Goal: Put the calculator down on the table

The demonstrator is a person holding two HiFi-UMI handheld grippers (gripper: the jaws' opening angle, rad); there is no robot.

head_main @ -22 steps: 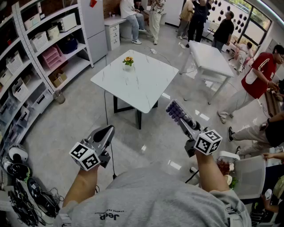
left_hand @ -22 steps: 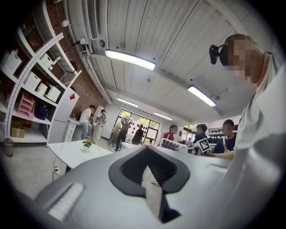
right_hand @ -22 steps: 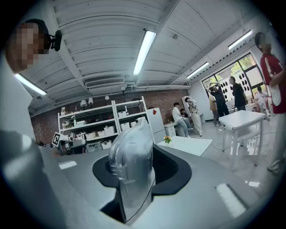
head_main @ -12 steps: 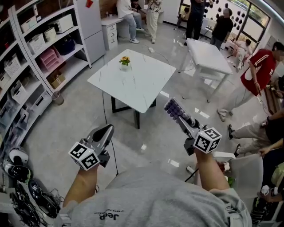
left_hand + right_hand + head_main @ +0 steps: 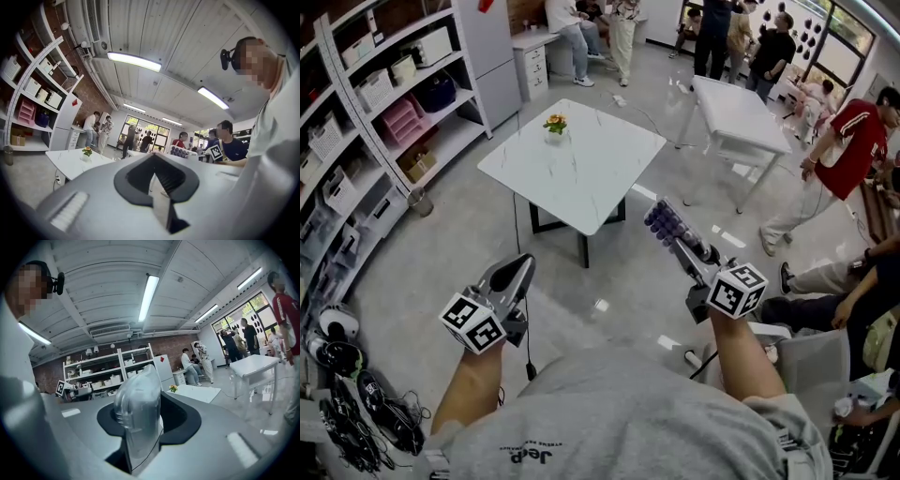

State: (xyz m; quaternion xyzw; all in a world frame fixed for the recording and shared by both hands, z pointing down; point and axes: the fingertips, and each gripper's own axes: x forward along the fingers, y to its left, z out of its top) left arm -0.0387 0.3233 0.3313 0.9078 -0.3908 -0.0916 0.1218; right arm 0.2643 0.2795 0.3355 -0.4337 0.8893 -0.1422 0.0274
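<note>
Right gripper (image 5: 690, 249) is clamped on the calculator (image 5: 667, 225). In the right gripper view its silver back (image 5: 138, 411) stands upright between the jaws, gripped at the lower end. From the head view, the purple keypad end sticks out past the jaws, angled up and toward the white marble table (image 5: 591, 173).

The calculator is in the air over grey floor, off the table's near right corner, apart from the top, not touching it.

Left gripper (image 5: 519, 272): jaws together, nothing between them. It's held over the floor, short of the table's near edge. In its own view the pads (image 5: 165, 177) meet with no gap.

Both grippers point roughly level toward the table.

The only thing on the table is a small flower pot (image 5: 554, 125), near the far left edge.

Elsewhere there's a second white table (image 5: 741, 108) further right, storage shelving (image 5: 384, 103) along the left wall, and a person in a red shirt (image 5: 853, 150) at the right edge.
</note>
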